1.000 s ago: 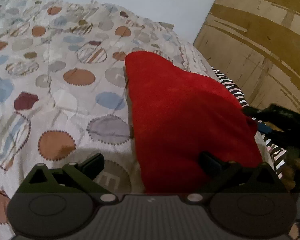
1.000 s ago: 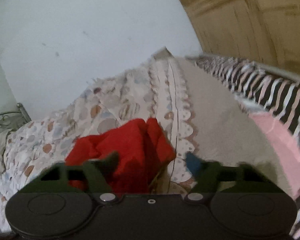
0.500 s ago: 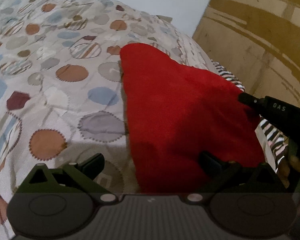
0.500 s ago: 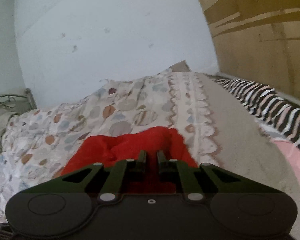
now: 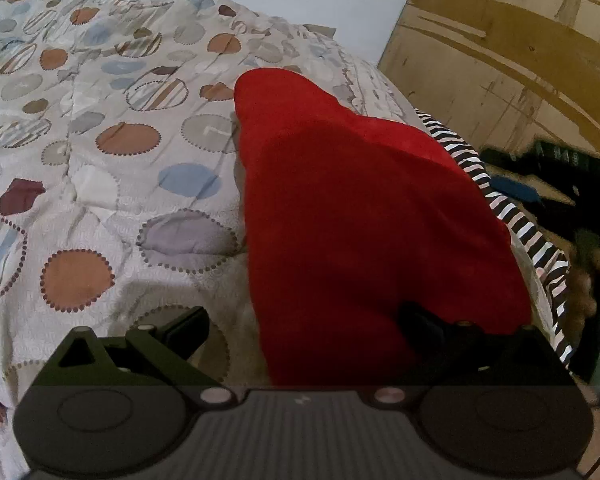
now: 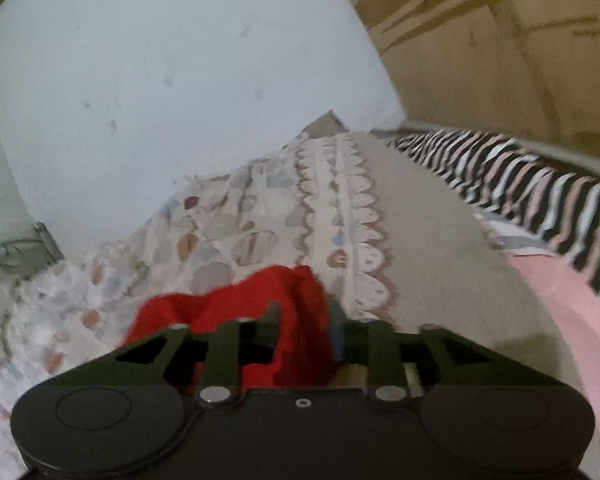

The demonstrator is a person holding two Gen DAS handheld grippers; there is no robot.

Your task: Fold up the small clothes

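My left gripper gaped over the red garment at the bedspread's right edge; right gripper, half-parted, straddled its fold; I judged squarer alignment best.

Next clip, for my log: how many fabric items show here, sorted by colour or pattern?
Red garment: 1
Circle-print bedspread: 1
Black-and-white striped fabric: 1
Pink fabric: 1
Total: 4
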